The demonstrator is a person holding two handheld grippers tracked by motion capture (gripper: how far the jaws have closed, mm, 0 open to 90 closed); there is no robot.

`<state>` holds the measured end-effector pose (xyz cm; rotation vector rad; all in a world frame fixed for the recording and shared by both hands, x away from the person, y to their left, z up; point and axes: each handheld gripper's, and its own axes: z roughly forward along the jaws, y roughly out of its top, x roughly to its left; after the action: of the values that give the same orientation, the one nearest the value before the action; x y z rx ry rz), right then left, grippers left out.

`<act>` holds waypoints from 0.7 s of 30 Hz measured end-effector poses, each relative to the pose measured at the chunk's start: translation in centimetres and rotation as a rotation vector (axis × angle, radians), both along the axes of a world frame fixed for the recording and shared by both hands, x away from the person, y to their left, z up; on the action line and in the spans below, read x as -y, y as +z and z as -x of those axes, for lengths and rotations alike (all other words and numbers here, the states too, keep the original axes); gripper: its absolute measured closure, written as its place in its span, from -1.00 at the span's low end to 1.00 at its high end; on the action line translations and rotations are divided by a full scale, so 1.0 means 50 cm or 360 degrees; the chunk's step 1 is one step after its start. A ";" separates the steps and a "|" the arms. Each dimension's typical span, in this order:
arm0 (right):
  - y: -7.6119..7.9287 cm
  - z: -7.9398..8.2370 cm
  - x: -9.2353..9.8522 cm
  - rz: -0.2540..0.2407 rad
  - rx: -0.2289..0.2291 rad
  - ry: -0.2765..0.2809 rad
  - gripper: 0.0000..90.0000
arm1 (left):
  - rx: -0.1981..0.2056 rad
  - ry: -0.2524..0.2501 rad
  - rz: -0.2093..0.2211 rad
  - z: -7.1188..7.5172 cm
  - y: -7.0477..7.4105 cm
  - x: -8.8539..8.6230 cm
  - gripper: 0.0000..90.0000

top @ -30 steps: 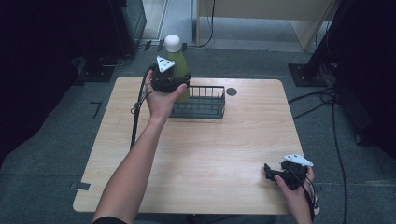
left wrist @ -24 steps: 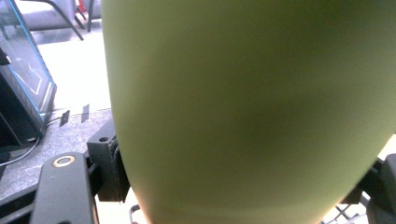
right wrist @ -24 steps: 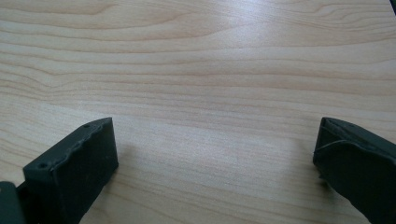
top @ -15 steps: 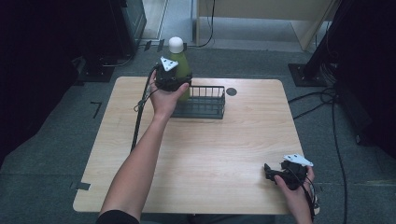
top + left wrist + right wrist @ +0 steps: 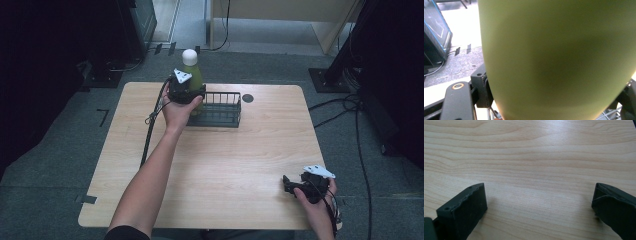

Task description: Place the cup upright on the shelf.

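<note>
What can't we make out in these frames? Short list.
- Base of the green bottle: high view, hidden by the left tool and the hand, so whether it already rests in the wire basket can't be told.
- Bottle cap and base: left gripper view, cut off by the frame edges; the body is blurred.
- Dark round mark on the table: high view, too small to identify.

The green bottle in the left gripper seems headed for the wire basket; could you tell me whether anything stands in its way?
Nothing visible does. The left gripper holds the green bottle upright at the left end of the wire basket, and the basket's visible part looks empty. The bottle hides the spot right beneath it.
</note>
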<state>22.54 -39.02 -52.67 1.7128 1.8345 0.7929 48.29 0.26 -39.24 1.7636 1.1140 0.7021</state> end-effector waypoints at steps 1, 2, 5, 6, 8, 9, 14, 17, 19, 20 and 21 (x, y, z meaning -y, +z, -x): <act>0.000 0.000 0.000 0.0000 0.0000 0.0000 -1.00 | 0.0004 0.0002 -0.0006 0.000 -0.003 0.001 -0.54; 0.000 0.000 0.000 0.0000 -0.0001 0.0001 -1.00 | 0.0004 -0.0001 -0.0006 0.000 -0.005 0.002 -0.54; 0.000 0.000 0.000 0.0001 0.0000 0.0002 -1.00 | 0.0020 -0.0002 -0.0007 0.002 -0.010 0.005 -0.54; 0.000 0.000 0.000 0.0001 0.0000 0.0000 -1.00 | 0.0024 0.0001 -0.0010 0.002 -0.010 0.006 -0.54; 0.000 0.000 0.000 0.0001 -0.0001 0.0001 -1.00 | 0.0029 -0.0005 -0.0014 0.003 -0.011 0.006 -0.54; 0.000 0.000 0.000 0.0001 0.0000 0.0000 -1.00 | 0.0032 -0.0009 -0.0014 0.004 -0.012 0.006 -0.54; 0.000 0.000 0.000 0.0001 0.0000 0.0000 -1.00 | 0.0042 -0.0030 -0.0014 0.007 -0.013 0.004 -0.55; 0.000 0.000 0.000 0.0001 0.0000 0.0000 -1.00 | 0.0032 -0.0024 -0.0003 0.008 -0.013 0.003 -0.55; 0.000 0.000 0.000 0.0001 0.0001 0.0001 -1.00 | 0.0011 -0.0021 0.0004 0.007 -0.013 0.001 -0.56; 0.000 0.000 0.000 0.0001 0.0001 0.0001 -1.00 | 0.0011 -0.0021 0.0004 0.007 -0.013 0.001 -0.57; 0.000 0.000 0.000 0.0000 0.0000 0.0000 -1.00 | -0.0013 -0.0025 0.0018 0.005 -0.013 -0.003 -0.61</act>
<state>22.54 -39.02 -52.67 1.7132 1.8343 0.7927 48.02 0.39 -39.89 1.7655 1.1064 0.6783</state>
